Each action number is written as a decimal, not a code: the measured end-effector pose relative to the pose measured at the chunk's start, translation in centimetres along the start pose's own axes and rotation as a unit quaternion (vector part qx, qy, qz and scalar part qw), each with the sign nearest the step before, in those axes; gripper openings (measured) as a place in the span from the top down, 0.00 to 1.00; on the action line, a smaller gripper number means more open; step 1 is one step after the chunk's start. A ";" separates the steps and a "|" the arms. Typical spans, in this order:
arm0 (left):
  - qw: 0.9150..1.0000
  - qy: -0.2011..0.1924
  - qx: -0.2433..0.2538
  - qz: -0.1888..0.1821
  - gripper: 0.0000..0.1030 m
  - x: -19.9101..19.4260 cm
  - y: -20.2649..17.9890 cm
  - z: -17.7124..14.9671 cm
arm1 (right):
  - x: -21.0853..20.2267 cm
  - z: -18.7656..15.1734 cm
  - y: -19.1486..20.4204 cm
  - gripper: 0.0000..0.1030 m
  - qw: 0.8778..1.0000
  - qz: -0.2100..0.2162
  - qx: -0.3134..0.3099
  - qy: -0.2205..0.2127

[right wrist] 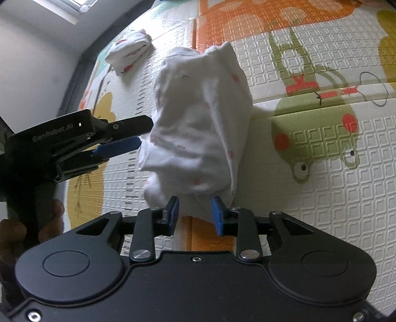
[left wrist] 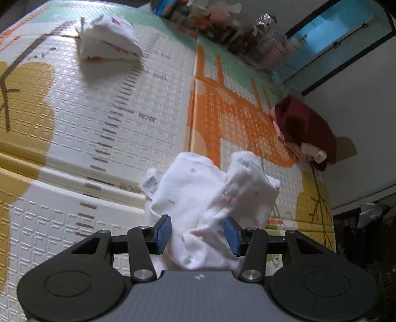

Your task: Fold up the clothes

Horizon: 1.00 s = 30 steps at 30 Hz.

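Note:
A small white garment with red-pink print (right wrist: 198, 128) hangs bunched above the play mat, held up near my right gripper (right wrist: 194, 214). Its lower fold runs down between the blue pads, which stand a little apart around it. In the left wrist view the same garment (left wrist: 210, 195) lies crumpled between the pads of my left gripper (left wrist: 198, 234), whose jaws are wide apart with cloth between them. The left gripper also shows in the right wrist view (right wrist: 138, 136), at the garment's left edge. A second white printed garment (left wrist: 109, 39) lies folded farther off on the mat, and shows in the right wrist view (right wrist: 130, 52) too.
A patterned foam play mat (left wrist: 99, 123) covers the floor. A dark red cloth pile (left wrist: 304, 128) sits at its right edge by the wall. Cluttered bottles and packets (left wrist: 222, 22) line the far edge. A dark wall border (right wrist: 81, 64) runs along the mat's left side.

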<state>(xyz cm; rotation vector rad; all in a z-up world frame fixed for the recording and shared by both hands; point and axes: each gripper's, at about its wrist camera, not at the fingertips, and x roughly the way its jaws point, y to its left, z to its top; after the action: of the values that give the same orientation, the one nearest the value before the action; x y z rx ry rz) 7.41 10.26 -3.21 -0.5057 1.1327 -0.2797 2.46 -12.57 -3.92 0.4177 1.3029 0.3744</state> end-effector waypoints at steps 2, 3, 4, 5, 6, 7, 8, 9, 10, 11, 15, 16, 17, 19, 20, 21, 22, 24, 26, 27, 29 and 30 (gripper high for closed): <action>1.000 0.004 0.006 0.001 0.51 0.2 -0.3 0.0 | 0.3 0.1 0.2 0.73 1.000 -0.007 -0.004 -0.001; 1.000 0.006 0.009 0.002 0.51 0.2 -0.4 0.0 | 0.5 0.1 0.4 0.73 1.000 -0.013 -0.008 -0.001; 1.000 0.006 0.012 0.002 0.52 0.2 -0.6 0.1 | 0.7 0.1 0.6 0.73 1.000 -0.019 -0.011 -0.002; 1.000 0.005 0.015 0.002 0.52 0.2 -0.7 0.1 | 0.9 0.1 0.7 0.73 1.000 -0.025 -0.016 -0.002; 1.000 0.005 0.017 0.003 0.53 0.2 -0.9 0.2 | 1.1 0.1 0.9 0.73 0.999 -0.030 -0.020 -0.001; 1.000 0.004 0.021 0.001 0.53 0.2 -1.0 0.2 | 1.2 0.1 1.0 0.73 0.999 -0.032 -0.024 0.000; 1.000 0.004 0.025 -0.001 0.53 0.1 -1.2 0.3 | 1.4 0.1 1.1 0.73 0.999 -0.033 -0.026 0.001; 1.000 0.005 0.031 -0.001 0.53 0.2 -1.5 0.4 | 1.6 0.1 1.1 0.73 0.999 -0.034 -0.026 0.002; 0.999 0.006 0.037 0.002 0.53 0.2 -1.7 0.4 | 1.7 0.1 1.0 0.73 0.999 -0.037 -0.026 0.003; 0.999 0.012 0.045 0.008 0.53 0.4 -1.9 0.5 | 1.8 0.1 1.0 0.73 0.999 -0.039 -0.026 0.004; 0.997 0.043 0.054 0.020 0.63 1.6 -1.6 0.8 | 2.1 0.1 1.0 0.74 0.999 -0.043 -0.029 0.004; 0.997 0.047 0.052 0.018 0.67 1.8 -1.5 0.8 | 2.2 0.1 1.0 0.74 0.998 -0.046 -0.030 0.004; 0.997 0.051 0.050 0.016 0.69 1.9 -1.3 0.8 | 2.3 0.1 1.0 0.74 0.998 -0.047 -0.031 0.004; 0.997 0.055 0.046 0.014 0.78 2.0 -1.2 0.8 | 2.4 0.1 1.0 0.77 0.998 -0.050 -0.032 0.003; 0.997 0.057 0.043 0.013 0.80 2.1 -1.1 0.9 | 2.5 0.1 1.0 0.80 0.998 -0.052 -0.033 0.002; 0.997 0.058 0.040 0.012 0.85 2.1 -1.0 0.9 | 2.6 0.1 1.0 0.82 0.998 -0.055 -0.033 0.002; 0.998 0.058 0.037 0.012 0.88 2.0 -1.0 0.9 | 2.7 0.1 0.9 0.86 0.998 -0.057 -0.034 0.001; 0.998 0.059 0.028 0.010 0.90 1.9 -0.9 1.0 | 2.6 0.1 0.8 0.90 0.998 -0.056 -0.032 -0.003; 0.998 0.060 0.017 0.006 0.90 1.6 -0.7 1.1 | 2.4 0.0 0.6 0.93 0.998 -0.054 -0.029 -0.008; 0.998 0.061 0.010 0.004 0.91 1.4 -0.6 1.1 | 2.1 0.1 0.4 0.94 0.998 -0.052 -0.026 -0.010; 0.998 0.062 -0.001 0.002 0.91 1.0 -0.4 1.1 | 1.5 0.2 -0.1 0.95 0.999 -0.045 -0.015 -0.013; 0.998 0.061 -0.005 0.002 0.91 0.7 -0.3 1.1 | 1.1 0.2 -0.4 0.95 0.999 -0.039 -0.008 -0.016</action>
<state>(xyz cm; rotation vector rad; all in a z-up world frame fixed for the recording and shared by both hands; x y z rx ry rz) 8.76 9.95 -3.27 -0.4997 1.2546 -0.3054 2.93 -12.38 -4.94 0.3562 1.2812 0.3109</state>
